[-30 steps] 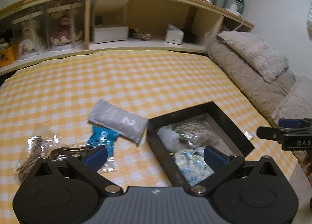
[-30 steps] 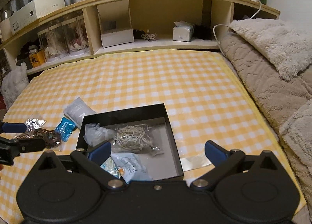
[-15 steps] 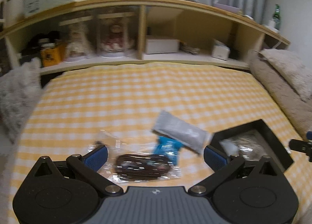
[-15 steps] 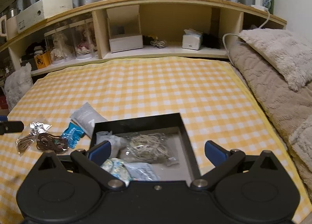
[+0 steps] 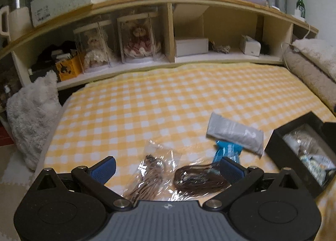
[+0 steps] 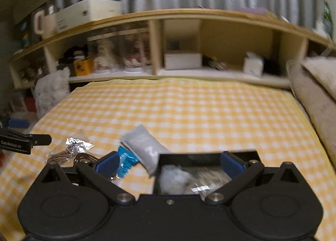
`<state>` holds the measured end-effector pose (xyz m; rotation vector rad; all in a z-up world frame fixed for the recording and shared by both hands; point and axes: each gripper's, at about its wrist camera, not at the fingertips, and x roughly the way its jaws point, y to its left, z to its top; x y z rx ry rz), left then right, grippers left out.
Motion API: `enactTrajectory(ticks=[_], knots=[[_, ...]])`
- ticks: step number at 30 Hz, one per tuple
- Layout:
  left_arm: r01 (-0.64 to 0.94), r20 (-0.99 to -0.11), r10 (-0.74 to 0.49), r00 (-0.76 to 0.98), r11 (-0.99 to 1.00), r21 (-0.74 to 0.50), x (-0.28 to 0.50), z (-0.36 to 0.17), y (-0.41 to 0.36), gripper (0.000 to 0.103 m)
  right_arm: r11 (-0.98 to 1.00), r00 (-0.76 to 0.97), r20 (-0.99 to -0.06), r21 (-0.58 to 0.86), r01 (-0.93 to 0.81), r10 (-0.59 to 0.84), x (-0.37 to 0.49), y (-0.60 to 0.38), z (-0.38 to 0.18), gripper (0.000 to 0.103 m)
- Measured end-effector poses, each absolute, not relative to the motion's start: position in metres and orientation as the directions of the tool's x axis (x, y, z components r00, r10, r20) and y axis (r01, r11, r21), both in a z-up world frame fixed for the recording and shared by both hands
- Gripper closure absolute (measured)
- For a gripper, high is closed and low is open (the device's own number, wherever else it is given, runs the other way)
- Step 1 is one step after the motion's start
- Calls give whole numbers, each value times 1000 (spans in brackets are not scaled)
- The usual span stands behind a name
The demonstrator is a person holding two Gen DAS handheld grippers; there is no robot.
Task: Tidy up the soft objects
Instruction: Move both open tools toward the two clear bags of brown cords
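Where it lies crinkled, clear bag (image 5: pixel 199 180), dark brown cord coiled inside.

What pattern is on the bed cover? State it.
Yellow and white checks on the bed cover; clearest in the left wrist view.

Glossy crinkled plastic bags (image 5: pixel 159 169); matt grey pouch (image 5: pixel 235 136); checked cloth (image 5: pixel 168 98).

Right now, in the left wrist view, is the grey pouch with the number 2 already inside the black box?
No, the grey pouch lies on the checked cloth, outside the black box.
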<state>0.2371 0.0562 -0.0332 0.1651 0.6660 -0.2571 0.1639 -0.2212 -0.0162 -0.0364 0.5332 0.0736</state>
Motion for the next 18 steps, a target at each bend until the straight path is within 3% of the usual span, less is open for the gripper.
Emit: enactTrajectory(ticks=[4,8,11,18], knots=[[311,-669,-190,719,948,66,248,-53,73,0,985,841,-526,-36,-169,126,180,-193,-27,1],[317,-689,-194,698,947,54,258,-69,87,0,974,808,-567,-40,-222,161,201,-170,-44,22],[306,-683,-215,698,952,13,266,-77,95,0,974,778,-601,3,-226,182,218,-160,-58,29],[351,-679,-231,697,935,41,282,-96,94,6,983,767,-617,66,-171,175,261,-148,-82,31]])
